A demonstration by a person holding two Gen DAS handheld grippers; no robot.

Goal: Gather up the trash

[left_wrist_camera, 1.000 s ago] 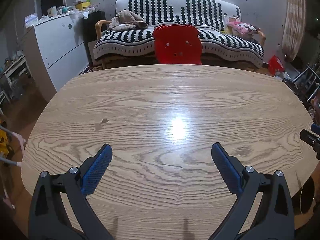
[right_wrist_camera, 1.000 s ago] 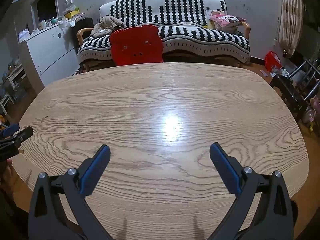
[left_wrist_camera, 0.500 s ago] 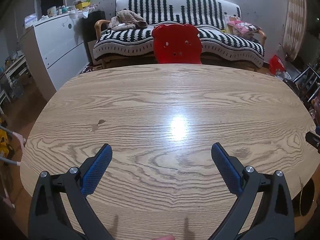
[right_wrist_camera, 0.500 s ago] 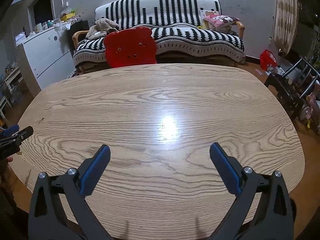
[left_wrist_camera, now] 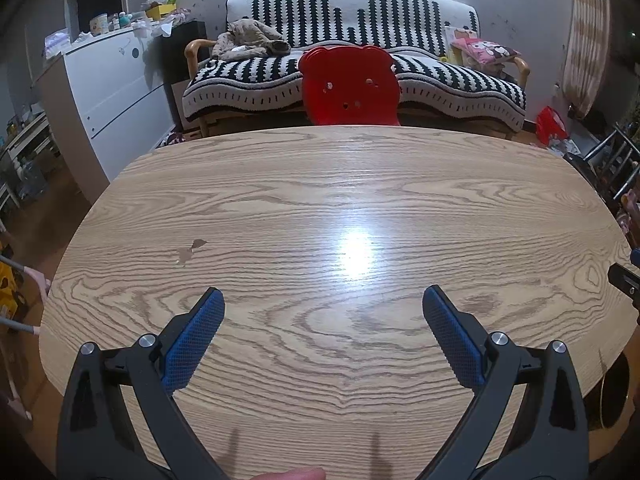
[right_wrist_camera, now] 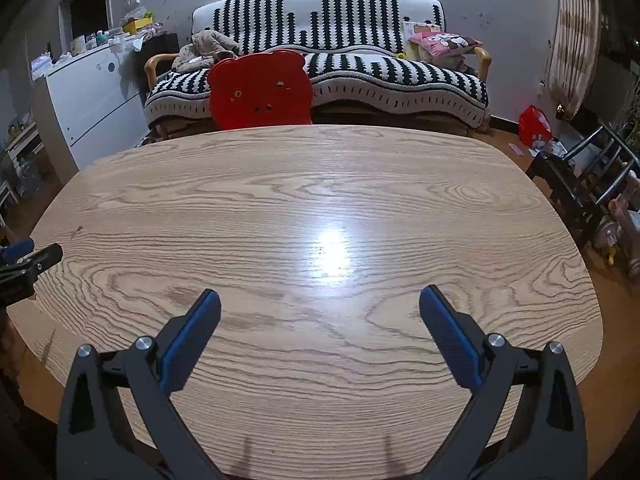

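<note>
Living room, dim light; striped sofa [left_wrist_camera: 352, 68] along the top of the frame, a red bear-shaped chair back [left_wrist_camera: 349, 86] tucked against the far edge of the desk [left_wrist_camera: 320, 184]. The wooden top fills the middle of both views and carries a glare spot and a small pale chip [left_wrist_camera: 191, 249] at centre left, nothing else.

No trash shows on the desk. A red bag [right_wrist_camera: 534, 126] and scattered papers lie on the floor at upper right, maybe the target; cannot tell.

Left gripper [left_wrist_camera: 323, 312] hangs over the near edge, jaws spread wide, holding nothing. Right gripper [right_wrist_camera: 319, 314] likewise wide and empty. Both are level and side by side, likely poised to scan before any reach.
</note>
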